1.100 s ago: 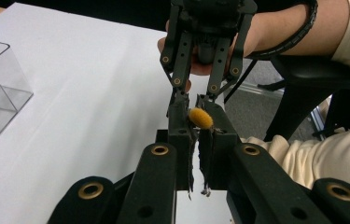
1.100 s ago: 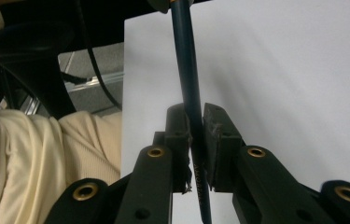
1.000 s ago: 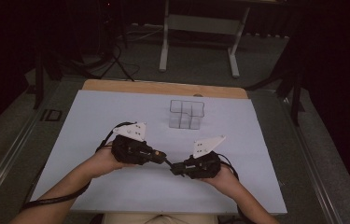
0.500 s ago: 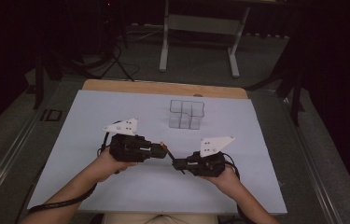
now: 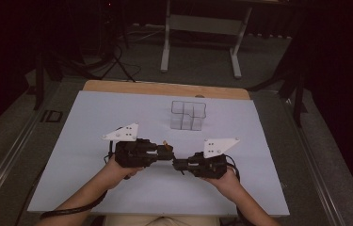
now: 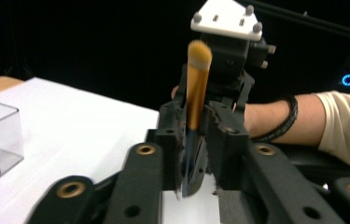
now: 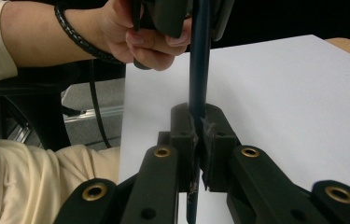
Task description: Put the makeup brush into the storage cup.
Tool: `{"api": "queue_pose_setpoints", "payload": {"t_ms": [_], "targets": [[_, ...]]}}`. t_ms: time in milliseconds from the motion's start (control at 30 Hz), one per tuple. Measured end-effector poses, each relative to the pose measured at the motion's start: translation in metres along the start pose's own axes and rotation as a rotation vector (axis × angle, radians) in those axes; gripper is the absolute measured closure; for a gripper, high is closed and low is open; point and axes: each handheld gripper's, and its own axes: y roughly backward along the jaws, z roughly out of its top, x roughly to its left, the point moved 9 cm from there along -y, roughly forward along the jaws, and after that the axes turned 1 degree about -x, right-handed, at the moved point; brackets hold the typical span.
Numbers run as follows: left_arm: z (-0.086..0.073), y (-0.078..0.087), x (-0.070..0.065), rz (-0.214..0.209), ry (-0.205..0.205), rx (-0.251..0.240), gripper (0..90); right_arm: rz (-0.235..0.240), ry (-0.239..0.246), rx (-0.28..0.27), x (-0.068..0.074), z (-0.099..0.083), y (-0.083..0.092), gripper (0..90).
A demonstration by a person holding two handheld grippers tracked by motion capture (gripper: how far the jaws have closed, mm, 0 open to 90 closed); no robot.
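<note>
1. The left gripper (image 5: 164,151) has its 2 black jaws pinching a makeup brush (image 6: 195,100). In the left gripper view the orange-tan bristle tuft stands above the jaws, and the dark handle runs down between them.

2. The right gripper (image 5: 180,165) is pressed together on the same brush; in the right gripper view its jaws clamp the slim dark handle (image 7: 199,70), which rises straight up toward the other gripper.

3. The brush is therefore held by both tools at once, above the table's near middle, just where the 2 grippers meet nose to nose in the high view.

4. Progress, as a judgement: this looks like a hand-over in mid-course. The brush is up off the table and doubly gripped; 1 gripper has yet to let go, and the brush has not reached the clear organiser (image 5: 188,115), which stands well apart toward the far edge.

5. Materials: the jaws are matte black plastic with brass-coloured pivot pins and rough, serrated pads. The handle is smooth, glossy and round; the tuft is soft and domed.

6. The organiser is transparent, hard-walled, with several square compartments. The table (image 5: 94,122) wears a flat pale sheet, with a wooden strip at the far side.
</note>
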Motion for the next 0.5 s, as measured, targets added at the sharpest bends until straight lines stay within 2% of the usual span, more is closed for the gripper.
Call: {"api": "queue_pose_setpoints", "payload": {"t_ms": [167, 300, 333, 433, 467, 500], "targets": [[0.0047, -0.0006, 0.0005, -0.009, 0.001, -0.030, 83.4, -0.001, -0.002, -0.010, -0.0003, -0.0001, 0.0004, 84.9], [0.0059, -0.0026, 0.0000, -0.013, -0.006, -0.015, 84.8, 0.000, 0.000, -0.004, -0.0002, -0.0007, 0.0001, 84.8], [0.0058, -0.0031, -0.0005, -0.011, -0.016, 0.006, 85.0, 0.004, -0.001, -0.003, -0.0001, -0.0011, 0.0000, 84.8], [0.0057, -0.0039, -0.0013, -0.010, -0.016, 0.023, 85.3, -0.001, -0.003, 0.005, -0.0001, -0.0022, -0.0005, 84.5], [0.0055, -0.0049, -0.0027, -0.007, -0.027, 0.051, 85.3, 0.012, -0.013, 0.010, 0.0005, -0.0031, -0.0012, 83.3], [0.0055, -0.0049, -0.0027, -0.007, -0.027, 0.051, 85.4, 0.012, -0.013, 0.010, 0.0005, -0.0031, -0.0012, 83.3]]}}
